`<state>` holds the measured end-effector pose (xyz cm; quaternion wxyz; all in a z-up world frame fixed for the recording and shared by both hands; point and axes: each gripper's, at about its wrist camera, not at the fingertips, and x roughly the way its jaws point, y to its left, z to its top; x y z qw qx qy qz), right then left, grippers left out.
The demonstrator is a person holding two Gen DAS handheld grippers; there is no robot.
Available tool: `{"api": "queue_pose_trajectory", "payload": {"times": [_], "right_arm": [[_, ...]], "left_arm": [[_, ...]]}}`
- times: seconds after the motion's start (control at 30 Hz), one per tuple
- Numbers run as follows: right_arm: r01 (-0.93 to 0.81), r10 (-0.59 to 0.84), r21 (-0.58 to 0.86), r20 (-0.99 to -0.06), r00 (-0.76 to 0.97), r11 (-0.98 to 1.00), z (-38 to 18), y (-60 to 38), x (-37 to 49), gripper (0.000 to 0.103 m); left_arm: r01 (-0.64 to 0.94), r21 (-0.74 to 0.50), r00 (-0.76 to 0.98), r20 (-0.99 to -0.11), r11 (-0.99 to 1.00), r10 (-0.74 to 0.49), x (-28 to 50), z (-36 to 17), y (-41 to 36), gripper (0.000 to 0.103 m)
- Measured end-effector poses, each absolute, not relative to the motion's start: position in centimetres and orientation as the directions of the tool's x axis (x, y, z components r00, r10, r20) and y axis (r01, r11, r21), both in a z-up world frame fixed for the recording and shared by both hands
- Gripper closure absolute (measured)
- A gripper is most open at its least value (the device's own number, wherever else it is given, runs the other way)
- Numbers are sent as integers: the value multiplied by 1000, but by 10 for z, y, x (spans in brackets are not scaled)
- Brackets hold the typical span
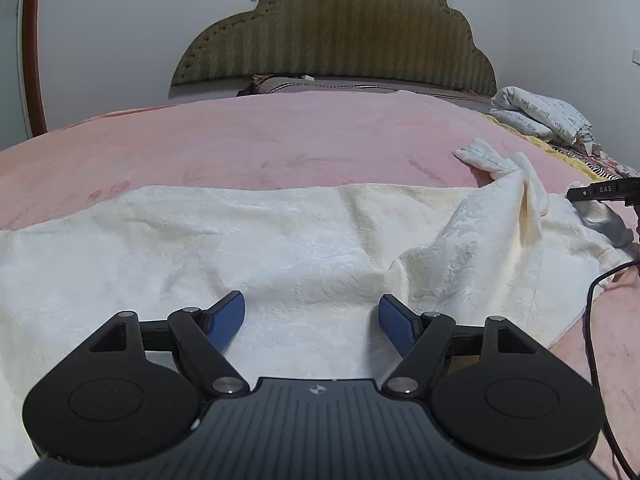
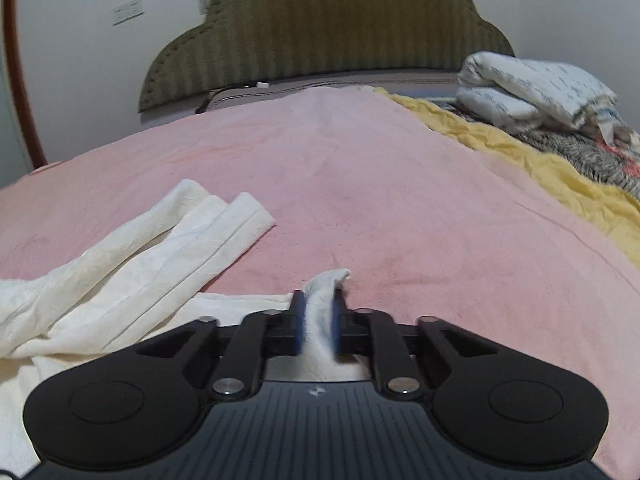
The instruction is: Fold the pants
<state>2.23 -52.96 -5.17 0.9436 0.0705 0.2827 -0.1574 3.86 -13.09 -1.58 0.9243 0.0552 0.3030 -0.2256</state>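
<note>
Cream-white fleece pants (image 1: 240,240) lie spread across a pink blanket (image 1: 280,136) on a bed. In the left wrist view my left gripper (image 1: 312,308) hovers over the near part of the cloth, blue pads wide apart with only flat fabric below them. In the right wrist view my right gripper (image 2: 319,312) is shut on a bunched corner of the pants (image 2: 326,284), which sticks up between the pads. A folded leg end (image 2: 224,220) lies to its left. The right gripper's tip (image 1: 600,193) shows at the right edge of the left wrist view.
A green padded headboard (image 1: 336,36) stands at the far end. Folded white bedding (image 2: 532,88) sits at the back right on a yellow quilt (image 2: 520,152) and patterned cover. A black cable (image 1: 592,320) hangs at the right. The pink blanket (image 2: 400,184) stretches ahead of the right gripper.
</note>
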Motion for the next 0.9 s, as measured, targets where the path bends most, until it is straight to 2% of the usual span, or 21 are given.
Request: {"api": "queue_pose_trajectory", "payload": {"times": [0.13, 0.27, 0.4, 0.43, 0.5, 0.57, 0.63, 0.7, 0.77, 0.83, 0.9], "right_arm": [[345, -344, -95, -503, 793, 934, -39, -519, 32, 93], [352, -382, -174, -596, 706, 920, -56, -524, 57, 92], [478, -514, -219, -534, 671, 851, -46, -522, 41, 90], [504, -528, -198, -509, 680, 841, -39, -520, 30, 90], [461, -445, -99, -494, 747, 882, -27, -511, 7, 90], [318, -261, 13, -537, 802, 948, -24, -498, -7, 90], [235, -173, 25, -599, 782, 972, -32, -481, -8, 90], [234, -193, -28, -662, 724, 972, -48, -473, 1, 90], [267, -203, 8, -631, 749, 964, -54, -483, 2, 88], [400, -281, 53, -627, 726, 915, -48, -492, 6, 87], [427, -327, 47, -569, 755, 903, -35, -483, 10, 87]], "left_arm": [[450, -34, 715, -585, 893, -382, 39, -16, -131, 27], [451, -29, 715, -587, 892, -380, 40, -16, -132, 25], [453, -25, 714, -589, 891, -379, 40, -16, -134, 23], [453, -25, 714, -589, 891, -379, 40, -16, -134, 23], [453, -25, 713, -589, 891, -379, 40, -16, -134, 22], [453, -25, 713, -589, 891, -379, 39, -16, -134, 22], [453, -25, 713, -590, 891, -379, 40, -16, -135, 21], [452, -25, 713, -590, 891, -379, 39, -16, -135, 19], [453, -27, 712, -590, 891, -380, 40, -17, -135, 19], [454, -29, 711, -590, 891, -382, 40, -17, -134, 19], [455, -32, 710, -590, 890, -384, 40, -18, -134, 19]]}}
